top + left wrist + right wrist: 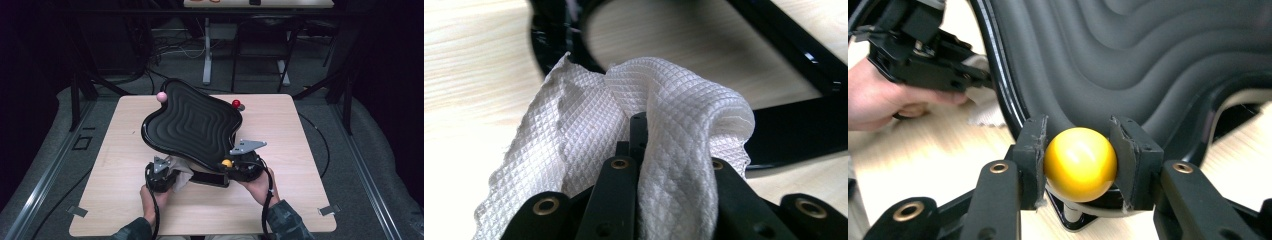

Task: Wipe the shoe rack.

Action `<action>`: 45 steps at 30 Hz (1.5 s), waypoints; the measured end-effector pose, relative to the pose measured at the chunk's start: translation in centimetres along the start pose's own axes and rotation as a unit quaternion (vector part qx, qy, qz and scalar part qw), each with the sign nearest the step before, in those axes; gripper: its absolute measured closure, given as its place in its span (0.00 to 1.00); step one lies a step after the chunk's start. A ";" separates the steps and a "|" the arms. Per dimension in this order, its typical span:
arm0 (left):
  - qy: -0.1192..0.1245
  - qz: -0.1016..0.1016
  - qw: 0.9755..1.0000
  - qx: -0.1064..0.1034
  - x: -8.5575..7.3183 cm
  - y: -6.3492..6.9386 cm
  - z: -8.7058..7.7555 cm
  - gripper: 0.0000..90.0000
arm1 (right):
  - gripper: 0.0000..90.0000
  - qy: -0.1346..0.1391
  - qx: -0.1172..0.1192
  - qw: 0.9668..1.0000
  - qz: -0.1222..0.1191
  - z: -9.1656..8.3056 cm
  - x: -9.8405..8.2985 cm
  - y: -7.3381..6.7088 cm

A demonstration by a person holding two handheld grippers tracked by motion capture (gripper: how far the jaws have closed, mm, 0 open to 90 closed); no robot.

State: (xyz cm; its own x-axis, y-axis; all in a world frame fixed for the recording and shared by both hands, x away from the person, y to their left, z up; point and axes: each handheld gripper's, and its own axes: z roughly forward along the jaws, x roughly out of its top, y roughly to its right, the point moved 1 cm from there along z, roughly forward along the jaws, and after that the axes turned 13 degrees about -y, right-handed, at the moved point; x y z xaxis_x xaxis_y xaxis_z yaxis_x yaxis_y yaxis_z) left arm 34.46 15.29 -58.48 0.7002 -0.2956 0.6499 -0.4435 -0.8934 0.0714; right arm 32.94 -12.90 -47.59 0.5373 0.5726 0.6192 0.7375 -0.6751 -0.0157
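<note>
On the pale wooden worktop (295,145) in front of me stands a black wavy-edged tray (192,125) with rippled contour lines pressed into its surface. It sits raised and tilted on a black frame, with three ball knobs at its rim: a pink ball (161,96) at the far left edge, a red ball (236,103) at the far right, and a yellow ball (227,163) at the near edge.

My right jaws (1079,160) are closed on the yellow ball (1079,162), one pad pressing each side of it. A thin stem runs down from the ball to a black base below. From the high view, my right jaws (231,165) sit at the tray's near edge, with my right hand (257,186) behind them.

My left jaws (638,145) are pinched shut on a white paper towel (674,115) with a quilted diamond pattern. The towel folds over the tips and spreads out to the left. Beyond it lies the glossy black frame (794,130) under the tray. From above, my left jaws (167,172) are just under the tray's near left edge, the towel (182,172) bunched between them and the frame.

In the right gripper view, my left hand (878,100) holds its gripper close beside the tray's rim (998,75).
</note>
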 end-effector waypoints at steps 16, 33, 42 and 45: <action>0.015 -0.022 0.999 0.023 1.4 -3.0 1.1 0.94 | 0.66 0.020 -0.040 0.999 0.022 0.0 -0.6 0.0; 0.013 -0.043 0.999 0.030 3.0 -4.6 2.3 0.94 | 0.66 0.022 -0.029 0.999 0.025 0.0 -0.6 0.3; 0.002 -0.047 0.998 0.029 2.9 -4.9 2.6 0.94 | 0.66 0.026 -0.029 0.999 0.026 0.1 -0.6 0.2; 0.004 -0.043 0.999 0.028 2.9 -4.9 2.5 0.94 | 0.66 0.027 -0.028 0.999 0.026 0.1 -0.6 0.2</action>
State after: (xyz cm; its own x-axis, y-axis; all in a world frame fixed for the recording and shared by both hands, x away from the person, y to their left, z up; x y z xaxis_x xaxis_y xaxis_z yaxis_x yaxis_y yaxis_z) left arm 40.00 17.95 -58.82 0.7293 -0.2148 0.6496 -0.3507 -0.9326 0.0853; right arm 32.81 -13.38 -48.07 0.5502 0.5113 0.6602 0.6844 -0.7291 -0.0058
